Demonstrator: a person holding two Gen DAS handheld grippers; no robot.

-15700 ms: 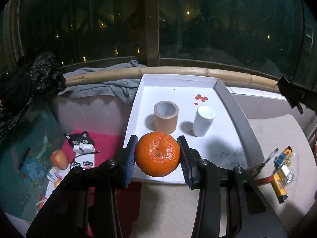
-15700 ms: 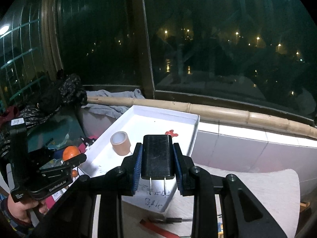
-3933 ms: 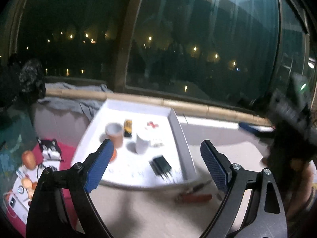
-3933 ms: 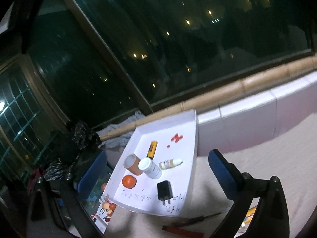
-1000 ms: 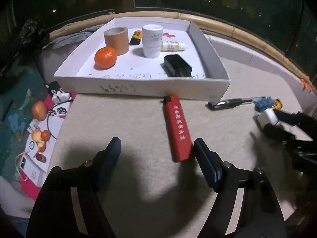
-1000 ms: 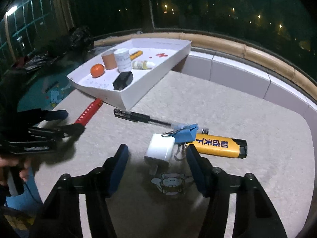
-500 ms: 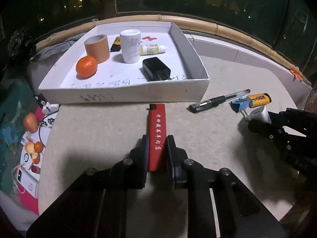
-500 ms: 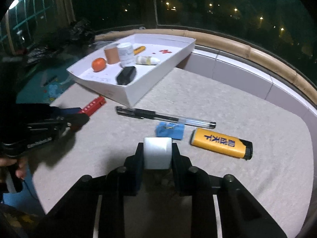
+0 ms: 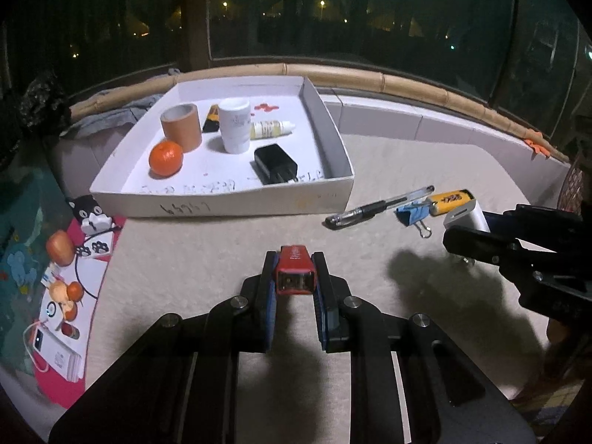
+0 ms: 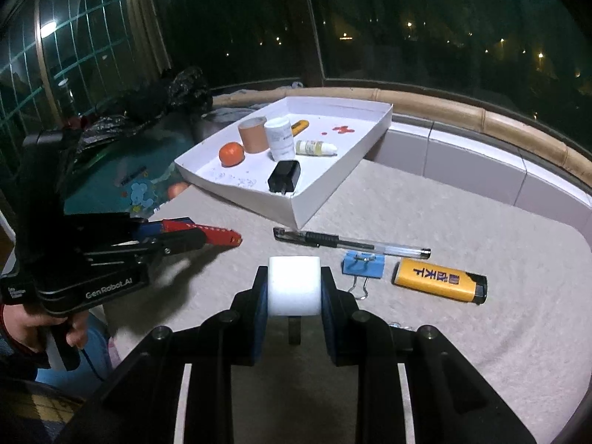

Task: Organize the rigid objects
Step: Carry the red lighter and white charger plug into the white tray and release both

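My left gripper (image 9: 295, 281) is shut on a red box cutter (image 9: 295, 271) and holds it above the beige mat; it also shows in the right wrist view (image 10: 207, 232). My right gripper (image 10: 294, 288) is shut on a white charger cube (image 10: 294, 285), also seen in the left wrist view (image 9: 467, 215). The white tray (image 9: 236, 199) holds an orange (image 9: 165, 152), a tape roll (image 9: 182, 126), a white jar (image 9: 234, 125), a dropper bottle (image 9: 270, 128), a yellow item (image 9: 211, 118) and a black charger (image 9: 275, 162).
On the mat lie a black pen (image 10: 347, 242), a blue binder clip (image 10: 362, 267) and a yellow lighter (image 10: 438, 284). Left of the mat are a red cloth (image 9: 94, 255), fruit (image 9: 60, 248) and small gadgets. A bamboo rail (image 9: 407, 83) and dark windows stand behind.
Both grippers have lifted with their objects: the red box cutter has risen off the mat and now points end-on, and the white charger is raised away from the clip and lighter.
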